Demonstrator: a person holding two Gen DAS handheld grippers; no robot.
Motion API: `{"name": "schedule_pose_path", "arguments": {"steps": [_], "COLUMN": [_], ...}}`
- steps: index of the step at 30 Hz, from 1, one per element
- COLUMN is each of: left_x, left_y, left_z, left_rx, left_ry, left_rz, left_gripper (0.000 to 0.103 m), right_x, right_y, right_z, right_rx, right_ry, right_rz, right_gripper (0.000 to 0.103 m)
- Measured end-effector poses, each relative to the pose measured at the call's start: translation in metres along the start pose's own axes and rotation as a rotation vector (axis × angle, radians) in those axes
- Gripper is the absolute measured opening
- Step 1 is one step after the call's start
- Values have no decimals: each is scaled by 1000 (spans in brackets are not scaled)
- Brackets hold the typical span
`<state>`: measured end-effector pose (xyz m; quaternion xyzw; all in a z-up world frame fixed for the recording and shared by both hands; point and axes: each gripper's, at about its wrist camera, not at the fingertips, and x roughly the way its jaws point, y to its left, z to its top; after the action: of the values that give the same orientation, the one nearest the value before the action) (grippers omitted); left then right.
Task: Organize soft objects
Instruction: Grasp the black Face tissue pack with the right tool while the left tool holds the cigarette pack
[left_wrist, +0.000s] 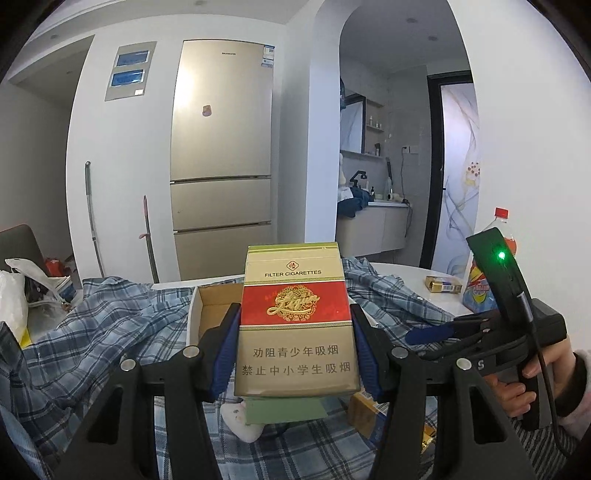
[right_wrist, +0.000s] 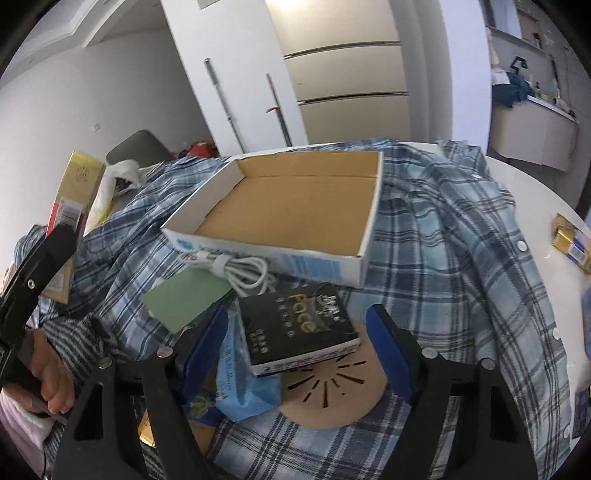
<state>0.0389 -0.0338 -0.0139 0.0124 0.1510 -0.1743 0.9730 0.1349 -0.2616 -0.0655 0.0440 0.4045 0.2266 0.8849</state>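
The left hand-held gripper (left_wrist: 295, 336) clamps an upright gold-and-red cigarette pack (left_wrist: 295, 325) above the plaid shirt (right_wrist: 443, 236) spread over the tabletop (right_wrist: 532, 192). The right hand-held gripper (right_wrist: 299, 350) stands open, its pads flanking a black box (right_wrist: 299, 328) without touching it, just before the empty cardboard tray (right_wrist: 295, 206).

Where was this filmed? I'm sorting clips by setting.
Most likely a small flat's kitchen-dining area: a tall fridge, a washbasin nook through the arch, and a white table under a plaid shirt.
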Motion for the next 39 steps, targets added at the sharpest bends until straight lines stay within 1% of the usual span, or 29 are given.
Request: {"name": "schedule_pose_path", "arguments": {"steps": [2,4,7,8,10,11,13,15,19,23,27,30,35,36,38,39], "left_x": [-1,-1,-1,-1,-1,-1,0,0,-2,-3,-3,-2,-3,-2,-2,-2], "left_y": [-1,-2,-4,-4,-4,-4,-6,-7,-10,-11,-8,-6,-6,-6,-5,-4], "left_z": [-1,-1,0,0,0,0,-1,0,-1,-1,0,0,0,0,0,0], "left_rx": [3,10,14,14,11,11,15,19,30,36,25,12,19,20,16,10], "left_ry": [-3,-3,-4,-4,-4,-2,1,2,-4,-8,-6,-3,-2,-2,-2,0], "left_rz": [-6,-6,-4,-5,-9,-10,-11,-11,-11,-9,-8,-7,-10,-12,-16,-17], "left_gripper": [58,58,58,58,58,58,58,58,58,58,58,58,58,58,58,58], "right_x": [0,3,6,7,5,3,3,7,15,14,8,7,12,13,12,11], "right_y": [6,13,15,13,6,1,-9,-12,-4,7,20,26,11,6,-3,-6], "right_z": [-1,-3,-3,-2,-2,-1,-1,-1,0,-3,-7,-9,-5,-3,1,3], "right_rx": [-32,-65,-71,-61,-16,13,65,78,39,-21,-93,-120,-38,-4,71,120], "right_ry": [8,19,31,33,23,15,13,39,80,83,66,63,84,92,94,95], "right_rz": [21,21,14,6,-46,-53,-51,-33,2,54,91,73,43,26,19,33], "right_gripper": [75,75,75,75,75,75,75,75,75,75,75,75,76,77,80,85]}}
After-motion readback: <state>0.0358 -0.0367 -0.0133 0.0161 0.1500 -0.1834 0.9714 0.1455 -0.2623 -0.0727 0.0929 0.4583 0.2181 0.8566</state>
